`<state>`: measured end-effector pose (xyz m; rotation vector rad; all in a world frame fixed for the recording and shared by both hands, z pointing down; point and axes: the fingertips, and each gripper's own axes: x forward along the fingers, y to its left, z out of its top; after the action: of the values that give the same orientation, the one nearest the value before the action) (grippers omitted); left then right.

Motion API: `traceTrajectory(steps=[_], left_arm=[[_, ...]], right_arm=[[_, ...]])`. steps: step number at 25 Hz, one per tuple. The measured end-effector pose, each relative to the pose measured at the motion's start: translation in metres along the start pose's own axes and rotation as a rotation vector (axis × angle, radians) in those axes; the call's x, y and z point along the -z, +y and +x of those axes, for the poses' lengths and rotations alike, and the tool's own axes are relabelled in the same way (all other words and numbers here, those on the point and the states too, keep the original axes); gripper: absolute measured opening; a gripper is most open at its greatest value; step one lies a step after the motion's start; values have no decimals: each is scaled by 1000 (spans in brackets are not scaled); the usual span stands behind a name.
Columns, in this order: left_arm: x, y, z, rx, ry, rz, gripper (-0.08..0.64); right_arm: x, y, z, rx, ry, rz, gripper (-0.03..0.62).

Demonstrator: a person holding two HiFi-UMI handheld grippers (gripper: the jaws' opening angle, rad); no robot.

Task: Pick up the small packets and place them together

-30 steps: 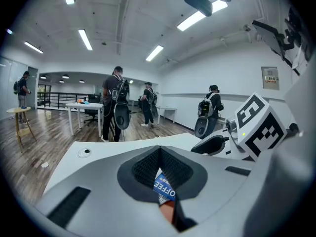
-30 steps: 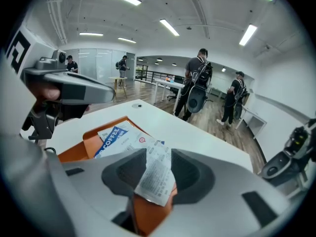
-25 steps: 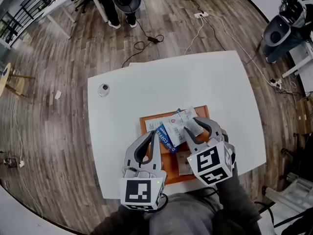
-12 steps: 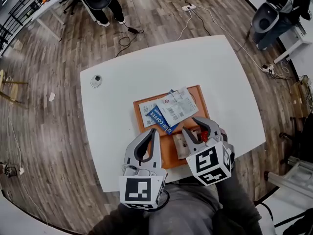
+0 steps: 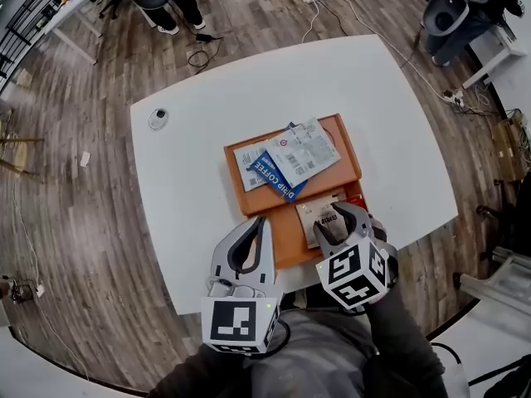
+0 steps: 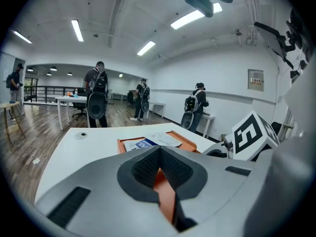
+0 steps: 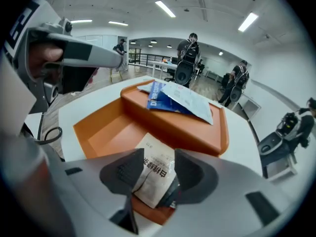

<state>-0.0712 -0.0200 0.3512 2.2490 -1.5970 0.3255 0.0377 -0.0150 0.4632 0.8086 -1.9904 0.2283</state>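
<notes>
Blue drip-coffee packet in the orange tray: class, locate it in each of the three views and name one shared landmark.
Head view: flat blue drip-coffee packet, centre, partly under a white packet.
Left gripper view: the packet, just left of centre.
Right gripper view: the packet, centre, slightly high.
Shared landmark: orange plastic tray.

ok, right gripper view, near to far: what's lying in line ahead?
white packet → orange tray's divider wall → blue drip-coffee packet → standing people
</notes>
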Motion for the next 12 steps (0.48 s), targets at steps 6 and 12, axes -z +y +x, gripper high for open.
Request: traceTrajectory(steps=[6,12], left_arm=[[-6,0,4,7,-12,3,-3],[-4,7,13,8,11,-14,-3]], right_arm=[[10,-6,9,13,64,-20,248],[20,-8,22,11,195,-102,259]])
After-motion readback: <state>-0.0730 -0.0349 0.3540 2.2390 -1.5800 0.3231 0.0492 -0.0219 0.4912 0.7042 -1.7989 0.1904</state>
